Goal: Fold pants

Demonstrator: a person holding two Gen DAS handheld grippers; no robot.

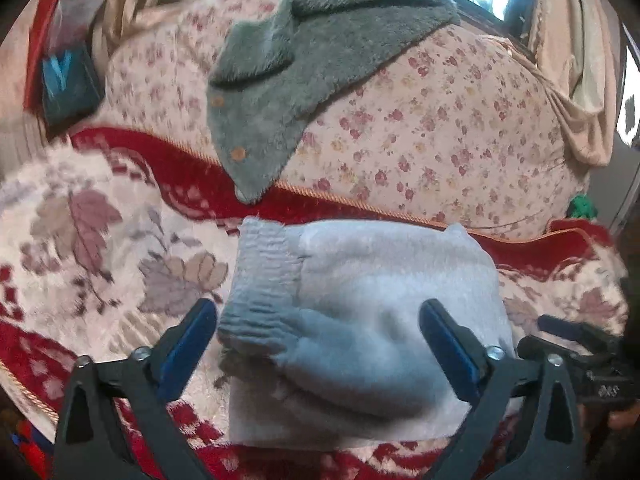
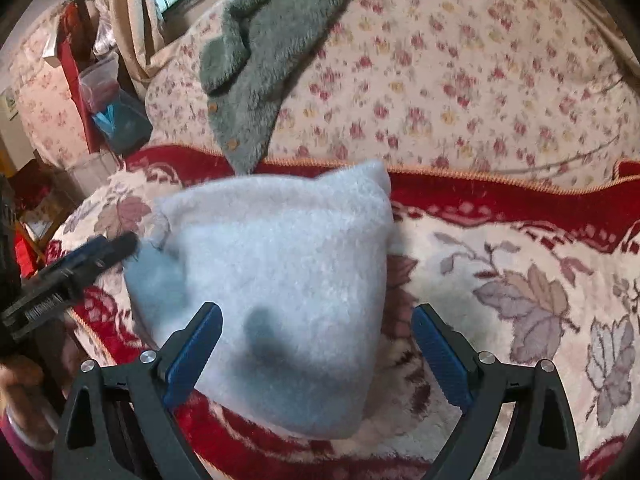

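Your pants (image 1: 360, 320) already lie as a compact folded bundle on the blanket (image 1: 100, 240), waistband showing at one side. Both your left tool (image 1: 318, 344) and right tool (image 2: 318, 352) stand wide, gripping nothing. Little seems left beyond tidying.

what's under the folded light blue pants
The folded pants lie on a red and cream leaf-patterned blanket, which shows all around them. The patch directly beneath is covered, so anything there cannot be seen.
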